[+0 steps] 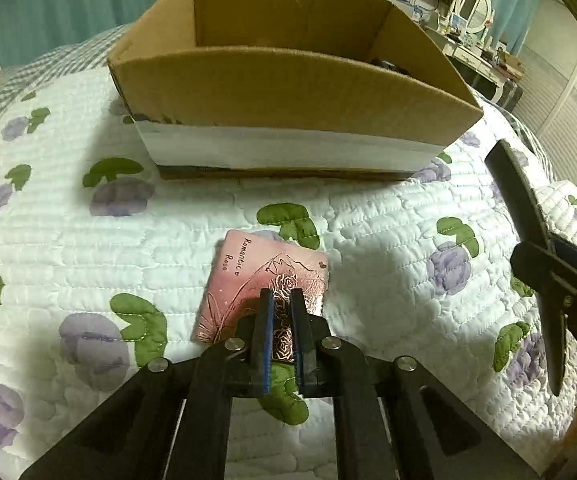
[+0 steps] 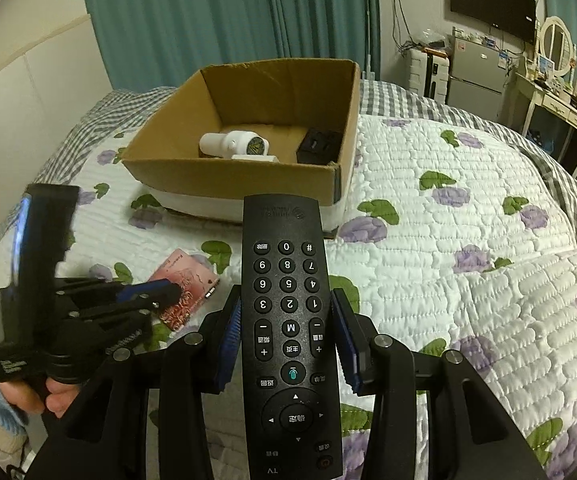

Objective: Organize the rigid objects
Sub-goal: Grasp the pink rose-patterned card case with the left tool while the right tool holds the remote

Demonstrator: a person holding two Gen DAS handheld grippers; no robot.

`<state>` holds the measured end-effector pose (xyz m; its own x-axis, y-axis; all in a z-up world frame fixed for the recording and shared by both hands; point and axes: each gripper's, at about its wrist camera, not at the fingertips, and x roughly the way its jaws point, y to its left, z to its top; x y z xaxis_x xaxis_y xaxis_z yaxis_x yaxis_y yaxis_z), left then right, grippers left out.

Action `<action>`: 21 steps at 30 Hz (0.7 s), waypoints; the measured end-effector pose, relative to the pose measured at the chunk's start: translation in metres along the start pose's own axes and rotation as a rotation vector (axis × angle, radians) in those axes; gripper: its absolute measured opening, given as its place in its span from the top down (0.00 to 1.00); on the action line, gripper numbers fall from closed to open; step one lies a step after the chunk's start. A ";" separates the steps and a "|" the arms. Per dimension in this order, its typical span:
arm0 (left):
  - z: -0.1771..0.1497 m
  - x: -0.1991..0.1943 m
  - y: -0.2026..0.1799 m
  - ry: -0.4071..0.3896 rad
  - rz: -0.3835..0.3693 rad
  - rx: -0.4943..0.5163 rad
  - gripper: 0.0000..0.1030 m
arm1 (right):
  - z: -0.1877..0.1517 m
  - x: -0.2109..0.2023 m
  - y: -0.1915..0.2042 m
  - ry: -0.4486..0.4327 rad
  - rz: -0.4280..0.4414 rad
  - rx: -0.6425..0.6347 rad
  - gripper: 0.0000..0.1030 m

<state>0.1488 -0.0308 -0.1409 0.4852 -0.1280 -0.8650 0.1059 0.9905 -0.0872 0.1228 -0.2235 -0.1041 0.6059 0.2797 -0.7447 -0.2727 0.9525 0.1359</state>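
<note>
Remote [image 2: 290, 332] between right gripper [image 2: 288, 344] fingers.

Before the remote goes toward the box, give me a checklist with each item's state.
1. Right tongs gripping the remote on both sides: cannot tell; the right pad seems slightly off.
2. Cardboard box open on top: ok.
3. Free floor space in the box between the white cylinder and black block: ok.
4. Left tongs out of the way: ok, low over the pink card.
5. Card stowed: not ok, lying on the quilt.
</note>
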 end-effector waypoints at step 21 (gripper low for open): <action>0.006 0.023 -0.017 0.047 0.108 0.127 0.32 | -0.007 0.022 -0.021 0.050 0.060 0.071 0.60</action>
<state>0.1634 -0.0508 -0.1567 0.4591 -0.0153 -0.8883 0.1657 0.9838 0.0686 0.1367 -0.2385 -0.1283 0.5518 0.3317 -0.7651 -0.2529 0.9408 0.2255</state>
